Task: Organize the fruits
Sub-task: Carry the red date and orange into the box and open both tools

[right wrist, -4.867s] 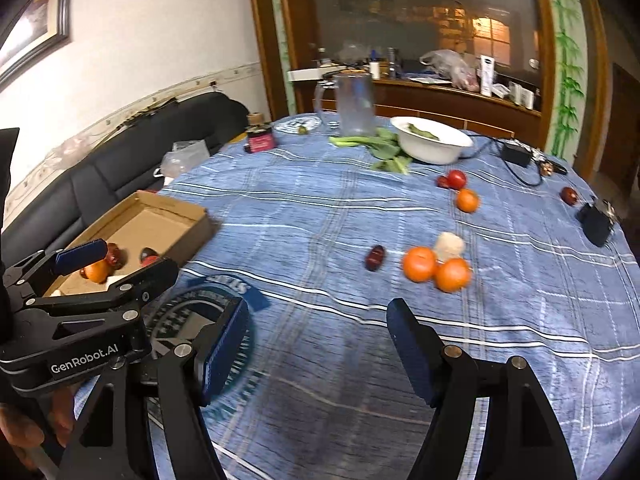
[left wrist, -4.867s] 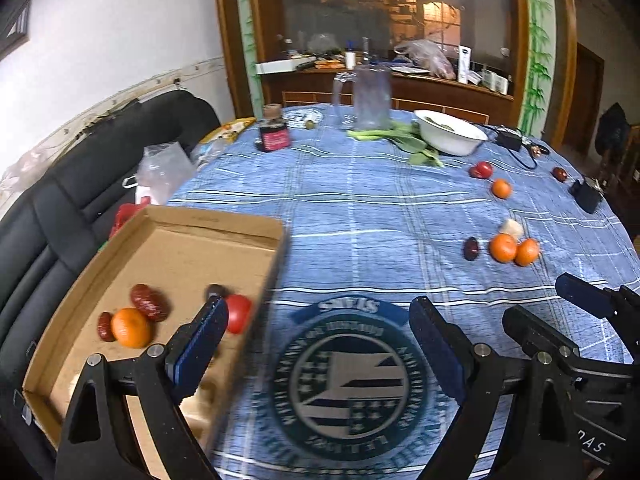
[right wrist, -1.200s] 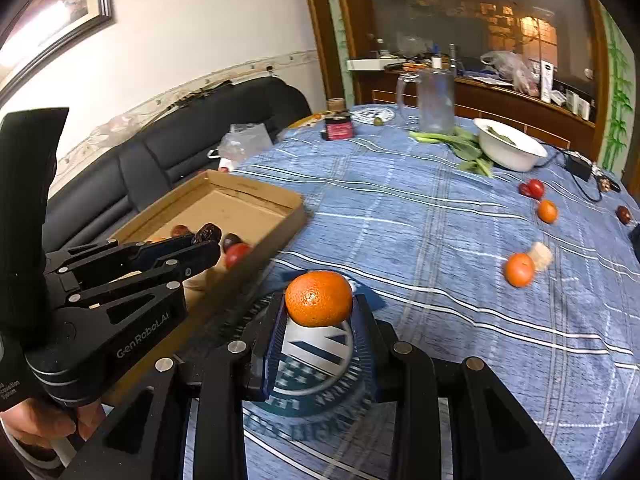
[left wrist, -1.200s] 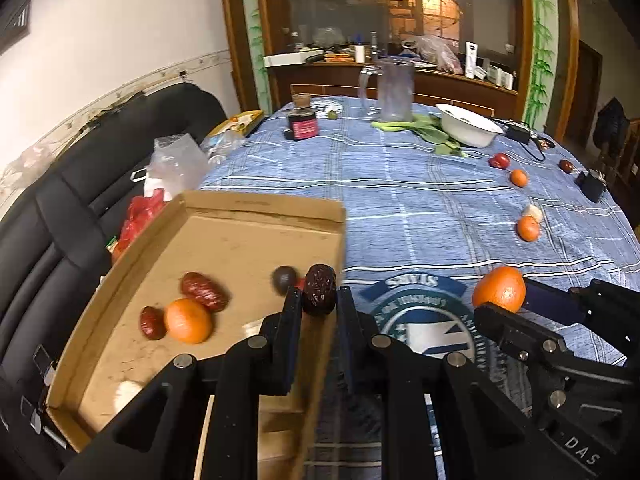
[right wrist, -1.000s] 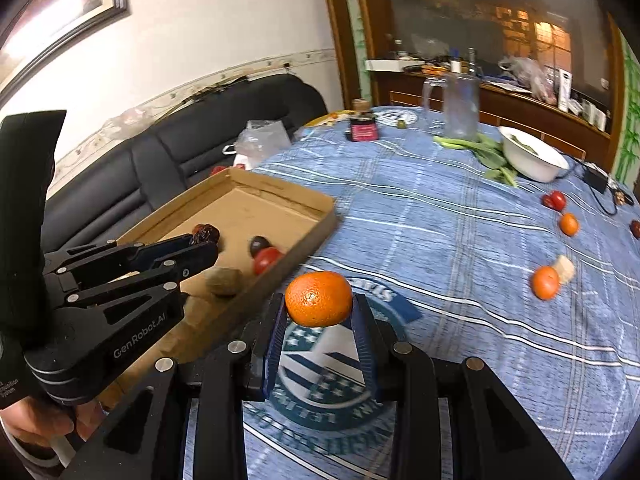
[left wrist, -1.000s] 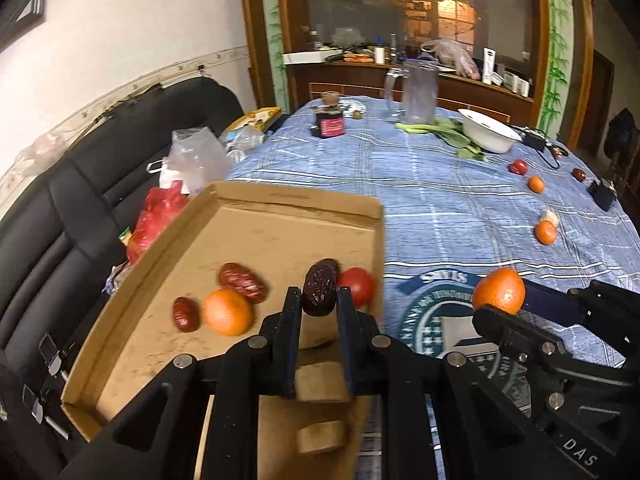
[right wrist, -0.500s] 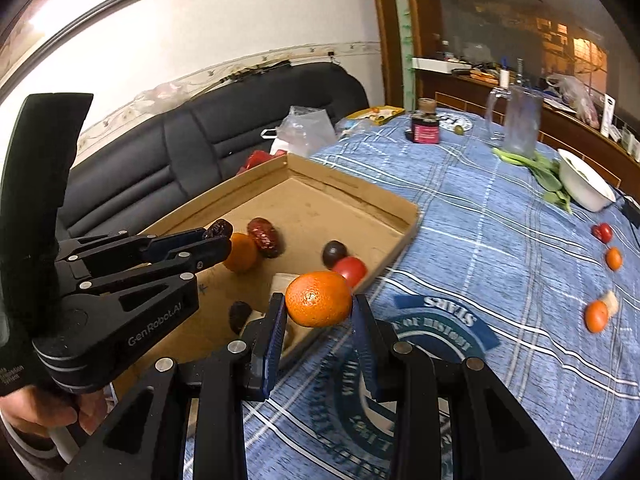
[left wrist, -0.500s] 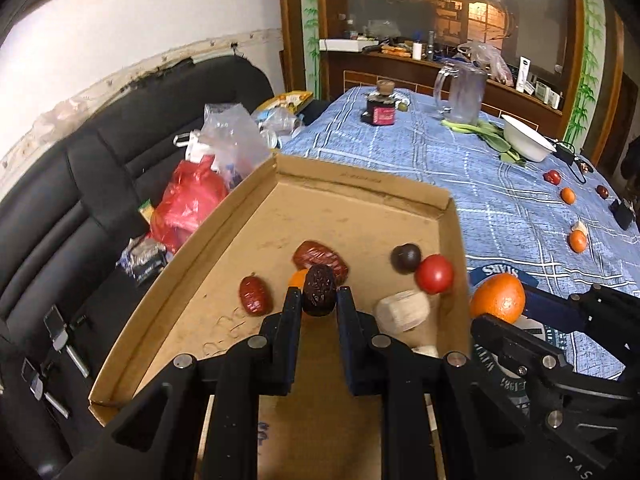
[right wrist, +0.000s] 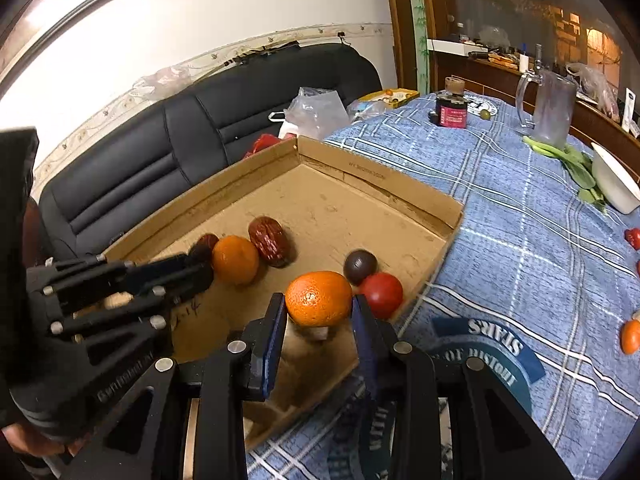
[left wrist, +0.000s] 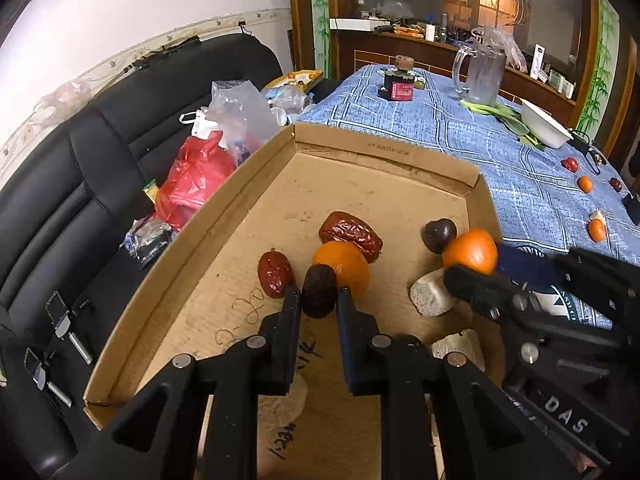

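My left gripper (left wrist: 319, 300) is shut on a dark wrinkled date (left wrist: 318, 290) and holds it low over the open cardboard box (left wrist: 384, 152). My right gripper (right wrist: 319, 312) is shut on an orange (right wrist: 318, 298) above the box's near right edge; the orange also shows in the left wrist view (left wrist: 471, 251). In the box lie an orange (left wrist: 344, 264), two red dates (left wrist: 351, 234) (left wrist: 274, 273), a dark round fruit (left wrist: 440, 233), a red tomato (right wrist: 382, 294) and pale chunks (left wrist: 430, 293).
The box sits on a blue checked tablecloth (right wrist: 520, 216) beside a black sofa (left wrist: 60, 184) with plastic bags (left wrist: 192, 176). More fruit (left wrist: 596, 229) lies on the cloth at right. A jar (right wrist: 452, 110), a glass pitcher (right wrist: 552, 106), greens and a white bowl (right wrist: 614, 184) stand farther back.
Both grippers have moved left and forward over the box with their fruit still held. The left one has come lower, close to the orange and dates inside.
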Available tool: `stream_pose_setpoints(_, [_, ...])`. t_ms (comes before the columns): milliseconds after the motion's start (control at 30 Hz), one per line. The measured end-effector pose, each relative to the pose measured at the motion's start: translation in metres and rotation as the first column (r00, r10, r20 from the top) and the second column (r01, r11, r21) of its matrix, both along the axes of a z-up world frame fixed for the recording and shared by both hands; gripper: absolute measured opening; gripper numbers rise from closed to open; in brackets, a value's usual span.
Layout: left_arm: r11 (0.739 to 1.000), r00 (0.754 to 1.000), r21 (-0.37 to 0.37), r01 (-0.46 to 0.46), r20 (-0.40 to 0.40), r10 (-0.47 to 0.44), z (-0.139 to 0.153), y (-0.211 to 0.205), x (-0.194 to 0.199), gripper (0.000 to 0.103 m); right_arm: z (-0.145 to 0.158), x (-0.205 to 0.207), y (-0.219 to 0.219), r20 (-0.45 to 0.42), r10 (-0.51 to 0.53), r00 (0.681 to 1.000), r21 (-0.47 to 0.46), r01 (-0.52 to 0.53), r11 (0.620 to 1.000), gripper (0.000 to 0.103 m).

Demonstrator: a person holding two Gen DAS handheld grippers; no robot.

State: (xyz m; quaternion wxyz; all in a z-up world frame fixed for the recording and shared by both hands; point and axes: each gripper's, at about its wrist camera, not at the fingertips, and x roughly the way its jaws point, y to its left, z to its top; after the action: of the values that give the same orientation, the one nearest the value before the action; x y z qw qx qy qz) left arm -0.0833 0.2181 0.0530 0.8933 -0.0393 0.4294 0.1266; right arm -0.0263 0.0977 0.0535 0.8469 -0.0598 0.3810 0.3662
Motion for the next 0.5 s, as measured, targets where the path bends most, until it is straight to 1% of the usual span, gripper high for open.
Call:
stream_pose_setpoints(67, [1.0, 1.0, 0.001, -0.011, -0.002, 0.011, -0.001, 0.001, 0.0, 0.019, 0.001, 0.007, 0.007, 0.012, 0.006, 1.0, -0.01, -0.006, 1.0, 0.037])
stream_pose_setpoints(133, [1.0, 1.0, 0.007, -0.014, -0.001, 0.014, 0.0, 0.0, 0.0, 0.026, -0.003, 0.014, 0.012, -0.003, 0.01, 1.0, -0.018, -0.01, 1.0, 0.037])
stream_pose_setpoints(200, [0.999, 0.999, 0.021, -0.032, -0.004, 0.032, 0.0, 0.001, -0.001, 0.04, -0.011, 0.021, 0.02, -0.021, 0.02, 1.0, -0.031, -0.02, 0.999, 0.038])
stream_pose_setpoints(233, [0.999, 0.999, 0.024, -0.045, -0.006, 0.045, 0.0, 0.003, -0.001, 0.043, -0.014, 0.024, 0.022, -0.024, 0.019, 1.0, -0.042, -0.02, 0.999, 0.038])
stream_pose_setpoints(267, [0.998, 0.999, 0.023, -0.053, -0.006, 0.053, 0.0, 0.005, -0.001, 0.05, -0.018, 0.026, 0.023, -0.022, 0.021, 1.0, -0.038, -0.022, 0.999, 0.038])
stream_pose_setpoints(300, [0.998, 0.998, 0.016, -0.066, -0.007, 0.066, 0.0, 0.008, -0.002, 0.059, -0.017, 0.026, 0.022, -0.016, 0.022, 1.0, -0.03, -0.022, 0.999, 0.038])
stream_pose_setpoints(333, [0.997, 0.997, -0.003, -0.079, -0.008, 0.079, 0.0, 0.013, -0.003, 0.063, -0.017, 0.027, 0.02, -0.019, 0.019, 1.0, -0.03, -0.02, 0.999, 0.038])
stream_pose_setpoints(400, [0.995, 0.996, -0.031, -0.092, 0.002, 0.093, 0.002, 0.018, -0.004, 0.075, -0.016, 0.028, 0.014, -0.045, 0.019, 0.999, -0.001, -0.019, 1.0, 0.037])
stream_pose_setpoints(467, [0.994, 0.994, -0.023, -0.105, 0.019, 0.106, 0.004, 0.02, -0.006, 0.08, -0.014, 0.028, 0.008, -0.069, 0.019, 0.997, 0.031, -0.017, 0.999, 0.037])
stream_pose_setpoints(500, [0.994, 0.994, -0.014, -0.11, 0.026, 0.111, 0.005, 0.02, -0.006, 0.081, -0.013, 0.027, 0.007, -0.071, 0.019, 0.997, 0.037, -0.017, 0.999, 0.037])
